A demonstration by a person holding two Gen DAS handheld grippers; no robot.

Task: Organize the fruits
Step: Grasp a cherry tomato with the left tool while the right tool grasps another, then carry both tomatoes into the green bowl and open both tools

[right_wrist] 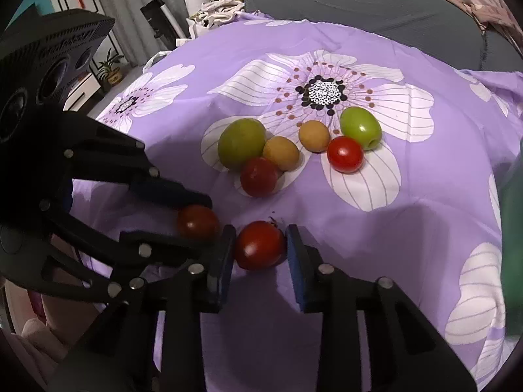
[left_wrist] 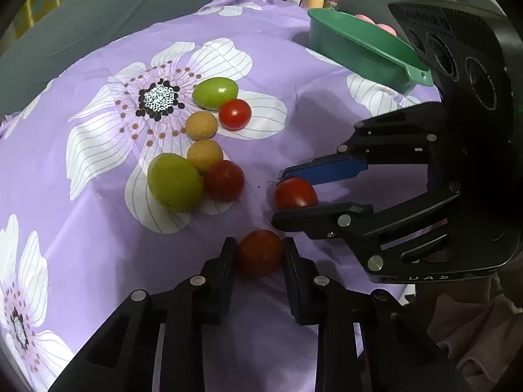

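Purple flowered cloth [left_wrist: 98, 49] is covering the surface, fruits lying on it. Left gripper [left_wrist: 260, 254] is clenching a red tomato [left_wrist: 260, 254] between its pads, tomato sitting on the cloth. Right gripper [right_wrist: 260, 245] is clenching a second red tomato [right_wrist: 260, 245] the same way, also down on the cloth. The two grippers are sitting just beside each other, each one showing in the other's view. Loose pile farther out: big green fruit [left_wrist: 175, 183] touching a tan round fruit [left_wrist: 205, 155] and a dark red tomato [left_wrist: 224, 180]; beyond them another tan fruit [left_wrist: 201, 125], a bright red tomato [left_wrist: 235, 114] and an oval green fruit [left_wrist: 214, 92], bunched close. Green bowl [left_wrist: 343, 37] is standing at the far right in the left wrist view, well apart from the pile, pink things inside, too hidden to tell.
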